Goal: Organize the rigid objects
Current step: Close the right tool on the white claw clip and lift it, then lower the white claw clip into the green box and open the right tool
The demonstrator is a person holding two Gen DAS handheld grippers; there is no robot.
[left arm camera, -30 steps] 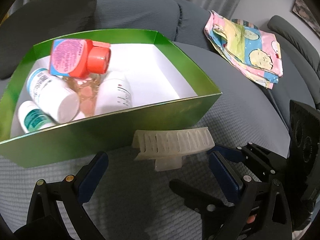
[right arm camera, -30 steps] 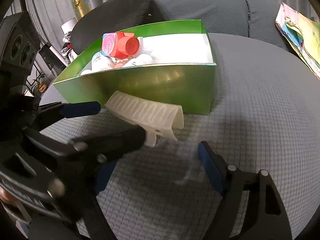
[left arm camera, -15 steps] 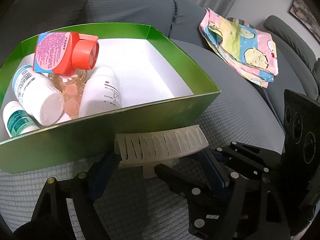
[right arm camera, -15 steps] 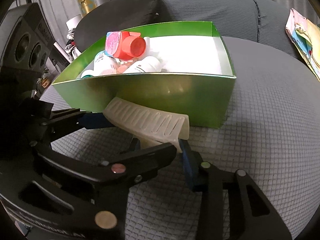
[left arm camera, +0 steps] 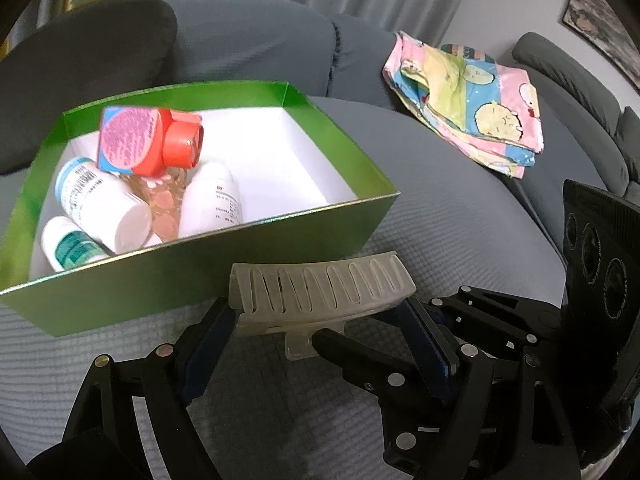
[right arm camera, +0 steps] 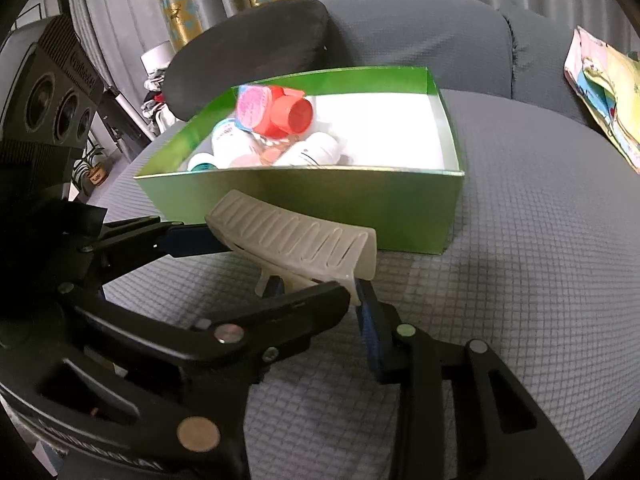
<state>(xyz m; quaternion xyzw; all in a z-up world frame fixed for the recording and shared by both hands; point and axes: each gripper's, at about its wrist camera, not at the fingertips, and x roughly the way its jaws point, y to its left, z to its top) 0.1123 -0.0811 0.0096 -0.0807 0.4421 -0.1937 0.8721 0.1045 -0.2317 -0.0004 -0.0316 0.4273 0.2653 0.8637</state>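
While both grippers are working the same item, the translucent hair claw clip (left arm camera: 320, 290) is sitting just off the grey sofa cushion (left arm camera: 460, 216), right in front of the near wall of the green box (left arm camera: 192, 272).

Left gripper (left arm camera: 320, 332) is spanning the clip lengthwise: 2 blue pads are pressing on its 2 ends, fingers partly apart, clamped on the clip body. In the right wrist view 1 of those blue fingers (right arm camera: 192, 238) is meeting the clip's left end (right arm camera: 296, 242).

Right gripper (right arm camera: 320, 300) is fully pinched down on the clip's small lever tab under the toothed body, fingers nearly together with only the tab between them. In the left wrist view its black finger is crossing in from the right and covering the tab's right side.

Clip's slotted back is facing up, long axis running roughly parallel to the box's near wall. Can't tell whether it's touching that wall.

Box is holding 3 white bottles lying on their sides toward its left end, plus a pink-labelled bottle with an orange-red cap (left arm camera: 150, 140) resting on top of them and a clear packet of pinkish tablets between them. Right half of the box floor is showing white.

A folded cartoon-print cloth (left arm camera: 468, 100) is lying at the far right of the cushion, well apart from the box.
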